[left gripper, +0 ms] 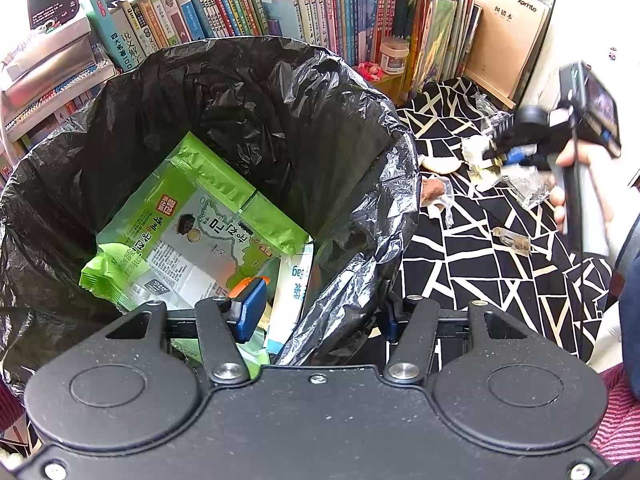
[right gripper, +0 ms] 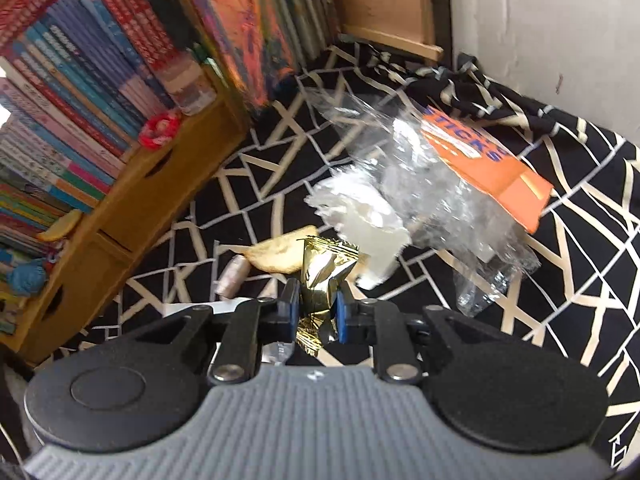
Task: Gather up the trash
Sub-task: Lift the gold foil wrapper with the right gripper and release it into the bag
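Note:
A bin lined with a black bag (left gripper: 240, 92) fills the left wrist view. Inside lie a green seaweed packet (left gripper: 192, 220) and a white packet (left gripper: 292, 292). My left gripper (left gripper: 322, 316) stands open astride the bag's near rim, one blue pad inside the bin, the other hidden behind the plastic. My right gripper (right gripper: 318, 308) is shut on a crumpled gold foil wrapper (right gripper: 324, 276), just above the black-and-white cloth (right gripper: 580, 240). From the left wrist view, the right gripper (left gripper: 500, 152) is to the right of the bin, held by a hand (left gripper: 576, 156).
On the cloth lie a clear plastic bag with an orange label (right gripper: 480, 160), a white crumpled paper (right gripper: 360, 212), a pale biscuit (right gripper: 280, 256) and a small clear wrapper (left gripper: 514, 240). Rows of books (left gripper: 240, 12) and a wooden drawer unit (right gripper: 132, 200) stand behind.

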Motion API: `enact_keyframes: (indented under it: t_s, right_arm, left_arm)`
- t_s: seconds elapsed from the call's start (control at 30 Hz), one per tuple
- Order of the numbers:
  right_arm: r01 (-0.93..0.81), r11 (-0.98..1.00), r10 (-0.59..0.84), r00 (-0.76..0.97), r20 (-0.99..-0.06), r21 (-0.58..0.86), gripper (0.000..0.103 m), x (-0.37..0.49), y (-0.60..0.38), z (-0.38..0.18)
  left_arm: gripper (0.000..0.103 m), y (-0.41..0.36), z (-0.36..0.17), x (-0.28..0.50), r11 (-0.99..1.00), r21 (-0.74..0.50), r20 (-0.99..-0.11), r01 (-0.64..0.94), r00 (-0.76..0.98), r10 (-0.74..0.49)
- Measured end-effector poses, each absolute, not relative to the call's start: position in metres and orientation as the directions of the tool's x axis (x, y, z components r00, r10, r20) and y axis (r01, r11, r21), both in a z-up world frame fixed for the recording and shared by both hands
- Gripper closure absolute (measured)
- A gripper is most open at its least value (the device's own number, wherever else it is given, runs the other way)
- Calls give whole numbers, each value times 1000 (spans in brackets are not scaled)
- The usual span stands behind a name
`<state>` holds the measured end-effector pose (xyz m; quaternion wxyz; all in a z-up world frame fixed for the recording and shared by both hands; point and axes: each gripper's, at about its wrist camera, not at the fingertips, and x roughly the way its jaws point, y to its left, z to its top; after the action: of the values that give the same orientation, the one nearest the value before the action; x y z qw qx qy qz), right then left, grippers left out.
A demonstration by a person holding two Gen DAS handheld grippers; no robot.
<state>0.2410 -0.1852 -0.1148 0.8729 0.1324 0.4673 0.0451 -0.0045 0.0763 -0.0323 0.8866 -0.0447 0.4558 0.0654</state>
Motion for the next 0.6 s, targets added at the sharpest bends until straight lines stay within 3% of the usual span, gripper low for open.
enact_keyframes:
  t_s: [0.33,0.47,0.6]
  right_arm:
    - [-419,751,658,543,-522,511,81,177,-116,-15]
    - [-615,584,811,445,-379,529,80,146,-90,18]
    - [-719,485,871,346,-348,497,75,126,-64,31]
  left_arm:
    - [48,76,-32,-3,988,-18,-815,-157,574,76]
    - [48,76,-33,-3,987,-16,-815,-157,574,78]
    - [48,76,-33,-3,988,-13,-815,-157,574,80]
